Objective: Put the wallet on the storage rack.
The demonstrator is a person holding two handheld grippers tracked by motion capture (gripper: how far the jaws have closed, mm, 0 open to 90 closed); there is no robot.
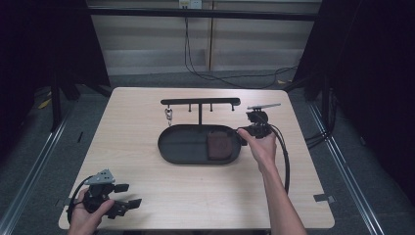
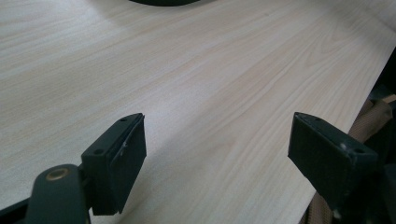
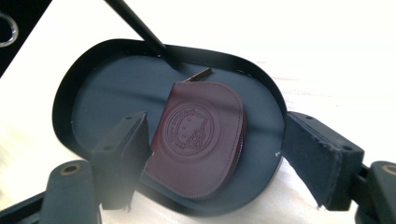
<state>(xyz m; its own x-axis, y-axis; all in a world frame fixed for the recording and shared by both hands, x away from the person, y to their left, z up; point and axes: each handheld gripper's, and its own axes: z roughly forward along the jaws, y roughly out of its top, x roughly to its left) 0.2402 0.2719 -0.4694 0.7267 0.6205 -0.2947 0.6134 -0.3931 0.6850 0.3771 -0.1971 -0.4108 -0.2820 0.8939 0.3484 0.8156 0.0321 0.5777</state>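
Note:
A black oval tray (image 1: pixel 164 147) lies mid-table, and a T-shaped hanger stand (image 1: pixel 200 102) rises from its far rim. In the tray's right half lies a dark red zip pouch (image 1: pixel 219 145) with a round embossed emblem. My right gripper (image 1: pixel 247 128) is held at the tray's right end. In the right gripper view it (image 3: pixel 217 123) is open, its jaws either side of the pouch (image 3: pixel 201 135) above the tray (image 3: pixel 107 93), gripping nothing. My left gripper (image 1: pixel 128 194) rests open at the table's near left corner, over bare wood (image 2: pixel 218 123).
A small metal keyring (image 1: pixel 169 115) hangs from the stand's left hook. The stand's post (image 3: pixel 144 32) slants down into the tray behind the pouch. Light wood table (image 2: pixel 187 70) with its edge just right of the left gripper. Cables lie on the floor beyond the table.

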